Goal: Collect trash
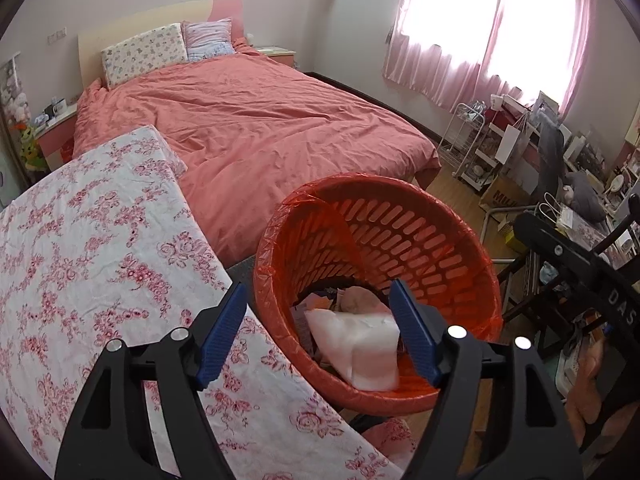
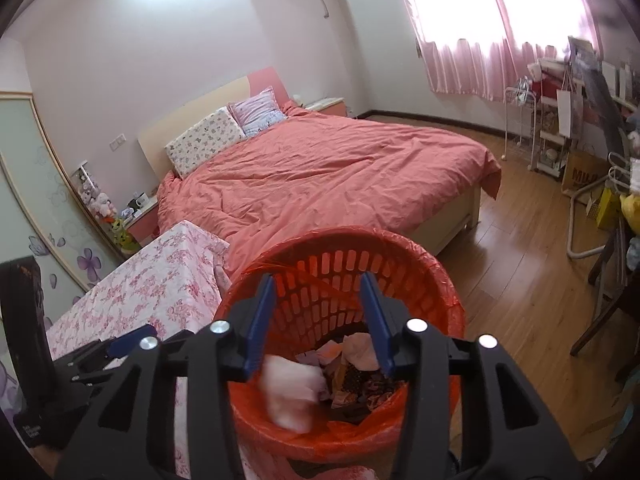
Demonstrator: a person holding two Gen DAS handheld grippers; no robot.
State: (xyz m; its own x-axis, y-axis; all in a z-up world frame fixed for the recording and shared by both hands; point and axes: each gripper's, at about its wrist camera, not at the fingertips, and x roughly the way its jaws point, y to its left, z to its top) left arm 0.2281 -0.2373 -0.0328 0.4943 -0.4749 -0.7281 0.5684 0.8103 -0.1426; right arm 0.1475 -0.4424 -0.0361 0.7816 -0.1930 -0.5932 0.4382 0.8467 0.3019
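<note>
Left gripper jaws stand wide, nothing between the pads; right gripper is partly open, also empty. We have both poised over the red basket, which is lined with a red plastic bag and sits on the floor just right of the floral tabletop, near the foot of the bed.

Trash is already inside: a white crumpled wad near the front wall, blurred in the right wrist view so possibly falling, plus paper scraps lower down.

Handling call: the wad looks light, soft and compressible, so it won't resist a pinch, and it may spring back or snag. For any further piece like it, we'd grip across the bulk, not a loose corner. The liner is thin and slippery; keep pads off it to avoid tearing.
</note>
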